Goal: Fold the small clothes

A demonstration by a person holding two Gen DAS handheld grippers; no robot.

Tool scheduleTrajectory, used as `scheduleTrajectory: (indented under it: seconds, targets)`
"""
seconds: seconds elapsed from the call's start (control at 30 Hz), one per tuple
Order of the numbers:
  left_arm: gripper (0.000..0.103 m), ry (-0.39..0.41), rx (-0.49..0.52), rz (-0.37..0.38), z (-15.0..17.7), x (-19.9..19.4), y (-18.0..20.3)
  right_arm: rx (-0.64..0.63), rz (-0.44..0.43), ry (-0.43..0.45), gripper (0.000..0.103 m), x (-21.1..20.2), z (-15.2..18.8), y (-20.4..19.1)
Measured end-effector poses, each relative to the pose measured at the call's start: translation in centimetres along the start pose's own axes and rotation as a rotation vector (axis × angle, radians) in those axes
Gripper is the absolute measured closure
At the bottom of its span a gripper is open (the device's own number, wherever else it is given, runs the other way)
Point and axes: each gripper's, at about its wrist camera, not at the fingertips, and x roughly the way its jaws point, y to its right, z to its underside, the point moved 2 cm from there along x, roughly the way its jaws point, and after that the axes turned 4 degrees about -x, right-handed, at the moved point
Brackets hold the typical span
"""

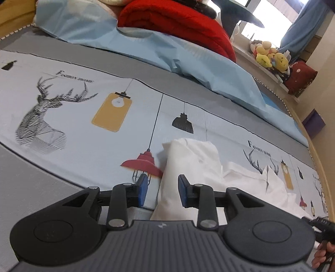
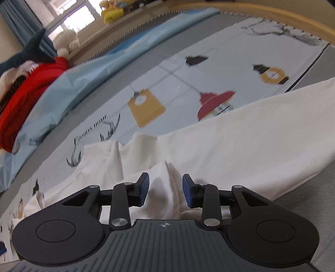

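Observation:
A white garment (image 1: 194, 167) lies crumpled on the printed bed sheet (image 1: 88, 146). In the left wrist view one end of it reaches up between the blue pads (image 1: 143, 189) of my left gripper (image 1: 162, 190). Those jaws stand apart and neither pad presses the cloth. In the right wrist view the white garment (image 2: 240, 146) spreads wide to the right. A raised fold of it sits between the fingers of my right gripper (image 2: 165, 190), whose jaws are parted and clear of the fabric. Both grippers hover low over the cloth.
A light blue quilt (image 1: 167, 52) and a red blanket (image 1: 178, 25) lie along the far side of the bed. Plush toys (image 1: 270, 56) sit on a ledge by the window. The wooden bed rim (image 2: 272, 14) curves around the mattress. A hand (image 1: 323, 254) shows at the lower right.

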Motion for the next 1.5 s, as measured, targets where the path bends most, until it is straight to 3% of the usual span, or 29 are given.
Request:
scheduleTrajectory:
  seconds: [0.03, 0.23, 0.37, 0.43, 0.5, 0.53, 0.7, 0.77, 0.8, 0.83, 0.9, 1.03, 1.1, 1.2, 1.37, 1.5]
  targets:
    - [0.064, 0.005, -0.007, 0.020, -0.3, 0.5, 0.1, -0.008, 0.005, -0.012, 0.066, 0.4, 0.1, -0.1]
    - [0.054, -0.010, 0.002, 0.071, -1.3, 4.5, 1.1, -0.054, 0.004, -0.035, 0.066, 1.4, -0.4, -1.1]
    - [0.054, -0.031, 0.005, 0.060, -1.2, 6.8, 1.4, -0.077, 0.003, -0.048, 0.066, 2.0, -0.4, -1.4]
    - [0.056, -0.034, 0.009, 0.058, -1.2, 7.5, 1.5, -0.091, 0.001, -0.042, 0.073, 2.2, -0.5, -1.7]
    - [0.085, -0.031, 0.040, 0.056, -1.3, 7.8, 1.6, -0.107, -0.015, -0.032, 0.096, 2.1, -0.2, -1.9]
    - [0.099, -0.033, 0.069, 0.055, -1.5, 7.9, 1.7, -0.119, -0.027, -0.017, 0.099, 1.9, -0.3, -2.2]
    - [0.099, 0.122, 0.104, -0.013, -3.8, 5.1, 0.4, -0.226, -0.167, 0.241, 0.101, -2.3, -1.1, -5.5]
    - [0.094, 0.140, 0.099, -0.026, -4.2, 4.5, 0.1, -0.267, -0.083, 0.264, 0.101, -2.5, -1.1, -6.2]
    - [0.089, 0.148, 0.111, -0.038, -4.2, 4.2, 0.2, -0.274, -0.003, 0.251, 0.099, -2.0, -1.1, -6.1]
    - [0.076, 0.152, 0.132, -0.052, -4.3, 3.8, 0.4, -0.265, 0.057, 0.226, 0.098, -1.4, -1.1, -5.7]
    - [0.071, 0.164, 0.173, -0.056, -4.0, 2.7, 1.0, -0.228, 0.111, 0.162, 0.095, -0.6, -1.2, -4.7]
    - [0.071, 0.066, 0.260, 0.061, -2.7, 1.6, 2.7, -0.202, 0.115, 0.177, 0.085, -1.2, -1.8, -4.3]
    - [0.071, 0.003, 0.339, 0.082, -1.5, 1.6, 3.6, -0.202, 0.098, 0.186, 0.074, -1.5, -2.0, -4.5]
    - [0.071, -0.105, 0.434, 0.114, 0.7, 2.1, 3.9, -0.159, 0.052, 0.133, 0.071, -1.2, -1.6, -3.7]
    - [0.071, -0.275, 0.582, 0.103, 4.1, 3.9, 2.9, -0.126, 0.033, -0.017, 0.070, 0.8, -0.2, -3.4]
    - [0.069, -0.337, 0.647, 0.076, 6.1, 5.2, 2.0, -0.164, 0.049, -0.076, 0.071, 1.9, 0.9, -3.7]
